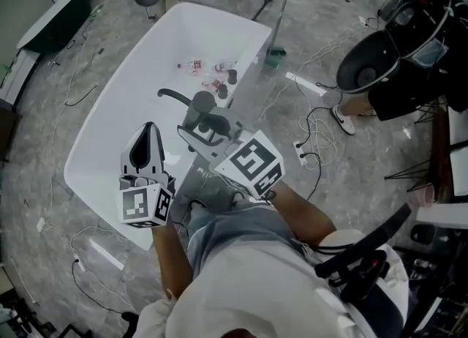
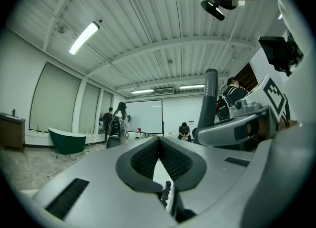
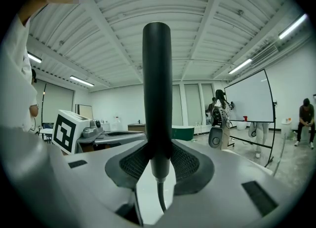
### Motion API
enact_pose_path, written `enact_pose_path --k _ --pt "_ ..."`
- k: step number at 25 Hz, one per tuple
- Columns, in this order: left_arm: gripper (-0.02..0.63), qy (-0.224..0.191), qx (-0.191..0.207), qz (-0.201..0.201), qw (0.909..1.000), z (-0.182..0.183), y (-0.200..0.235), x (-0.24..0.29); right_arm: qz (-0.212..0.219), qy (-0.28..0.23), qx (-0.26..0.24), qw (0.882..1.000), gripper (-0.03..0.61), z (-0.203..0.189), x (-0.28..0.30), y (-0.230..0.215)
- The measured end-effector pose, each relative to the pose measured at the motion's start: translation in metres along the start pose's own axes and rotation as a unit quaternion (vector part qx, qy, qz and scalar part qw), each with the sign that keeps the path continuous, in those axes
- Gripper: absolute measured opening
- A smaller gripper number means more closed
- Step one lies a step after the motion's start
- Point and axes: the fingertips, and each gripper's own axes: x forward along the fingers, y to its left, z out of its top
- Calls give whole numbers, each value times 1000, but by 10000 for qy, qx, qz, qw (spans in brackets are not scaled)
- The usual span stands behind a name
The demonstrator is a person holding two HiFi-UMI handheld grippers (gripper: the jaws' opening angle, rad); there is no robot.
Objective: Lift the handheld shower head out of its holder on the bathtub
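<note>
The dark grey handheld shower head (image 1: pixel 202 102) is held above the near rim of the white bathtub (image 1: pixel 110 102), with my right gripper (image 1: pixel 208 128) shut on its handle. In the right gripper view the handle (image 3: pixel 157 89) stands upright between the pads (image 3: pixel 132 164), which press on it from both sides, and its hose (image 3: pixel 160 200) drops away below. My left gripper (image 1: pixel 150 130) hovers over the tub just left of the shower head. Its pads (image 2: pixel 145 157) meet at the tips with nothing between them. From there the shower head (image 2: pixel 211 96) shows at the right.
A curved dark spout (image 1: pixel 172 96) reaches over the tub, and small bottles (image 1: pixel 212 74) lie at its bottom. Cables and a power strip (image 1: pixel 301 152) trail across the floor to the right. A person's shoe (image 1: pixel 342 120) and dark equipment (image 1: pixel 369 66) are at the right.
</note>
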Motion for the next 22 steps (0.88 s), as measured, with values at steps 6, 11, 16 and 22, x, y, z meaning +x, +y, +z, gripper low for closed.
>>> enact_pose_path --k 6,11,16,22 --pt "18 -79 -14 -13 10000 8 8 -2 29 -10 -46 10000 138 8 11 -1" --pt "18 2 -36 -19 10000 4 8 -2 63 -15 5 10000 138 8 8 -3" --pt "18 48 -50 -49 10000 2 2 2 62 17 -8 10000 138 6 5 -8" --pt "18 -5 -100 -108 9999 -2 2 7 67 53 -13 10000 138 0 8 -9"
